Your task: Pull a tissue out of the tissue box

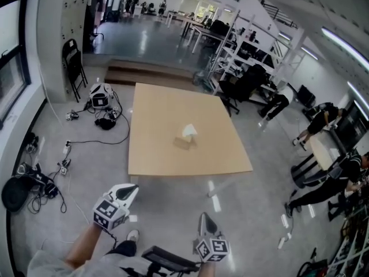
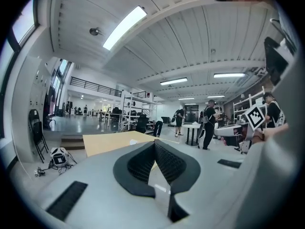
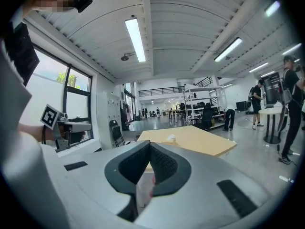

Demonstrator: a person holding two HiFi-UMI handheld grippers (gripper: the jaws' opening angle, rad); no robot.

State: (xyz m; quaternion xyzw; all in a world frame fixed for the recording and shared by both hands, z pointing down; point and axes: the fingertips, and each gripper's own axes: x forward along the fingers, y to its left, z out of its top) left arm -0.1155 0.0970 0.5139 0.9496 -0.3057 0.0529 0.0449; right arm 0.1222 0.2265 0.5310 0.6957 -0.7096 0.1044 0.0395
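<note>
A tan tissue box (image 1: 183, 142) with a white tissue (image 1: 189, 131) sticking up stands near the middle of the light wooden table (image 1: 167, 105). Both grippers hang over the floor well short of the table's near edge. My left gripper (image 1: 131, 190) points towards the table, its jaws together and nothing between them. My right gripper (image 1: 205, 219) is likewise shut and empty. In the left gripper view the jaws (image 2: 154, 143) meet, with the tissue (image 2: 133, 141) small beyond them. In the right gripper view the gripper (image 3: 149, 143) is shut, and the tissue (image 3: 170, 138) sits far ahead on the table (image 3: 205, 142).
Cables and a white device (image 1: 101, 95) lie on the floor left of the table, with more cables (image 1: 34, 180) nearer. Folding chairs (image 1: 74, 65) stand by a pillar. A low step (image 1: 150, 74) lies behind the table. People (image 1: 323, 120) and desks fill the right side.
</note>
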